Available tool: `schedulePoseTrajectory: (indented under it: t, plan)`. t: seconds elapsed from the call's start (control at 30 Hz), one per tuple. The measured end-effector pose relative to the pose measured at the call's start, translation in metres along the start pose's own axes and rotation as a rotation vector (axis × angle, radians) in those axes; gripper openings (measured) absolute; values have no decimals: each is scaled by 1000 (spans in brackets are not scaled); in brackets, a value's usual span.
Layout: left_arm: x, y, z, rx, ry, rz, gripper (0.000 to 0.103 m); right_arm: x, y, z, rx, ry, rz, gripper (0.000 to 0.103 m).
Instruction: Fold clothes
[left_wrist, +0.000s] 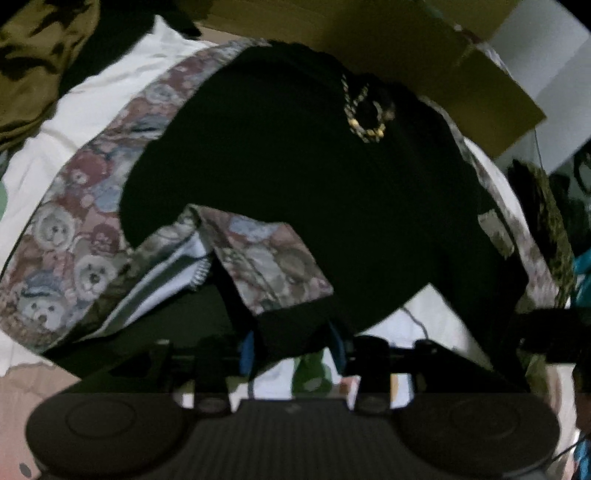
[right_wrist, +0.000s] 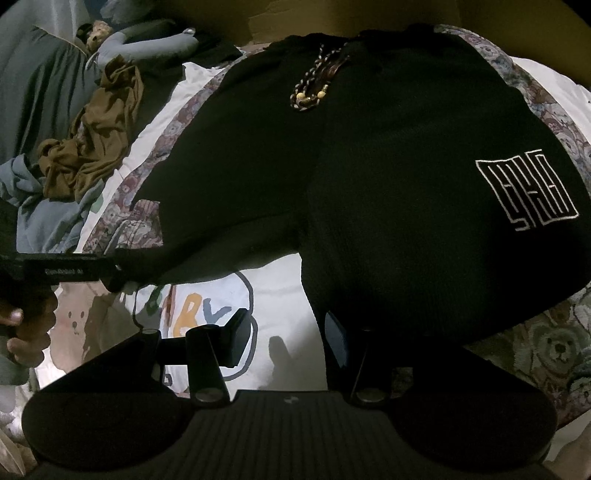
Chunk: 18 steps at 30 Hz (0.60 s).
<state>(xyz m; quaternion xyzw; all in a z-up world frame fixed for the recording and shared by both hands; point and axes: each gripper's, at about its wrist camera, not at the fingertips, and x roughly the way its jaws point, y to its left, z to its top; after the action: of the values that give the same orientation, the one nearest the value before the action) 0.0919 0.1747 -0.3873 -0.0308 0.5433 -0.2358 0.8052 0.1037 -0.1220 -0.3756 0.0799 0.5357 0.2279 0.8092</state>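
Olive cloth (right_wrist: 92, 129) lies crumpled at the far left of the bed, with a blue garment (right_wrist: 37, 214) bunched just below it. Nearer us on that side, a hand (right_wrist: 26, 332) holds the left tool (left_wrist: 291, 352), which reaches in level to the hem of the left leg of the black shorts (right_wrist: 369, 184). In its own blurred view, we see the black cuff filling the narrow gap between its blue pads (left_wrist: 245, 354), so we read it as closed on that cuff. The leg is turned up there, showing the pale inside of its teddy-bear side stripe (left_wrist: 74, 240).

The shorts lie spread on the white bedsheet (right_wrist: 266, 295), waistband away from us and legs toward us. A printed circle with coloured letters shows on the sheet between the two legs. At the waistband a braided drawstring (right_wrist: 314, 85) with pale beads rests on the black cloth.

Further right, the right tool (right_wrist: 286, 341) stands about half open and grips nothing. Its left finger hangs over the bare sheet, and its right finger sits at the inner hem of the right leg. A white outlined logo (right_wrist: 528, 190) marks that leg, and beyond it runs the other bear-patterned stripe (right_wrist: 546, 110).
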Motion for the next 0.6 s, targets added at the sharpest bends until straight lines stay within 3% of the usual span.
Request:
schedulePoseTrajectory:
  t: [0.1,0.17,0.6]
  plan:
    - [-2,-1,-1,1,15,-13,11,-1,-1,0,4,-4,-1,52]
    - [-7,-1,-2,-8,19,-28,7,-2,-2,1,13,-4,3,52]
    - [-32,-24,-11,-61,88,-203,3,-17,-16,-5,22,12,-3,52]
